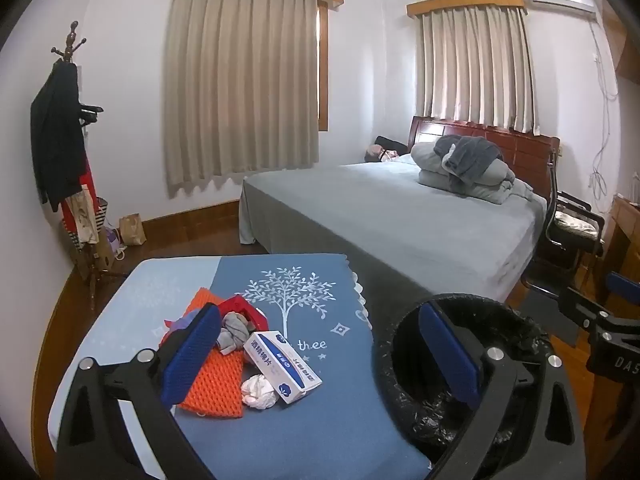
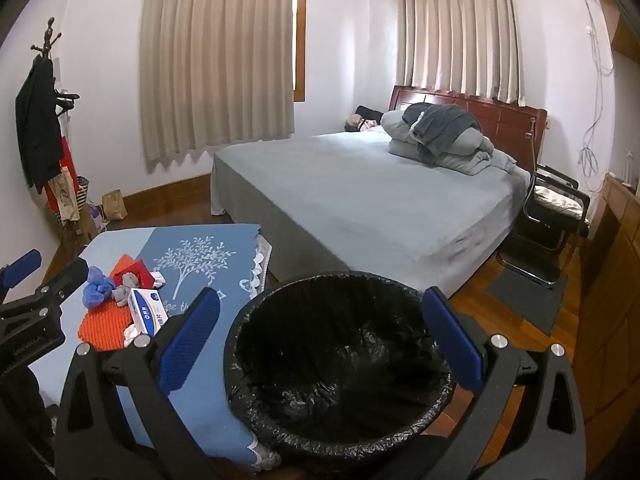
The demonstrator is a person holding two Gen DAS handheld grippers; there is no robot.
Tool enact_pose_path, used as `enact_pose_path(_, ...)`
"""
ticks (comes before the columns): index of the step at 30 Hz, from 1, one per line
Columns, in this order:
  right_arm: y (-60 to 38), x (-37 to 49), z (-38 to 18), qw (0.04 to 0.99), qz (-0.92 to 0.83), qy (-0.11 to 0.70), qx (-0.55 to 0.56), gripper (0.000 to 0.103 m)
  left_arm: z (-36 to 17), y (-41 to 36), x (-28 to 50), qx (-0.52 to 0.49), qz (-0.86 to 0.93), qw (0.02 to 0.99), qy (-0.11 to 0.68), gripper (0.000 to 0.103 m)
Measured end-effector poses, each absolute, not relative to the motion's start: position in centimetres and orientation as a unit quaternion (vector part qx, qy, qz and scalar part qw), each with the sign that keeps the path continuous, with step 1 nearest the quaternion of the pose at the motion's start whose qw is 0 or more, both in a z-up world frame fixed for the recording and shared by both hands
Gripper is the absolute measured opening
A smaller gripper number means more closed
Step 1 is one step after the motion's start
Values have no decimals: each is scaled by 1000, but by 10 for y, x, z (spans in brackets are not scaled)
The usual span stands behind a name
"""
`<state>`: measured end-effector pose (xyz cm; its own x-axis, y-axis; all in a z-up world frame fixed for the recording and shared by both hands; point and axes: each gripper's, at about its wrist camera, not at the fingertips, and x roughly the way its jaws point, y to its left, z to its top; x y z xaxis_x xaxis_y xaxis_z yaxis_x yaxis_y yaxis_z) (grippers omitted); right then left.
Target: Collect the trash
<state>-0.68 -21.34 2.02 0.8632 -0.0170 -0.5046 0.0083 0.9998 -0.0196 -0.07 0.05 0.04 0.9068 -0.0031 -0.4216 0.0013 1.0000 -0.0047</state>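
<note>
Progress: I judge nothing is collected yet; the bin [image 2: 340, 360] looks to hold only its black liner.
Trash: I see all of it piled on the desk [image 1: 320, 420]: box [image 1: 282, 366], white wad [image 1: 260, 392], orange mesh [image 1: 216, 384], red piece [image 1: 244, 308], grey scrap [image 1: 234, 330], blue scrap [image 2: 98, 286].
Bin: beside the desk, to the right of the pile.
Left claw [image 1: 320, 360]: wide open, empty, framing the pile.
Right claw [image 2: 320, 344]: wide open, empty, over the bin.
Left: every piece to move.
</note>
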Motion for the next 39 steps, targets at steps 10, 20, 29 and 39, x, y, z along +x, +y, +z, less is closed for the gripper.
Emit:
enact_pose_path(10,-213,-7,20,965,-5,261,-5,98,0,0,-1,1,0,976,216,97)
enact_pose_path(20,-213,-10,22,966,-6,260,-3,98,9,4,-4,3,-2,977,213,97)
enact_pose_path(29,-215,-9,23,966,-5,259,-2,98,9,3,-6,4,1,977,212,97)
enact_pose_path(39,-215,-10,24,966,-6,259,-2,98,10,3,-7,5,1,977,212,97)
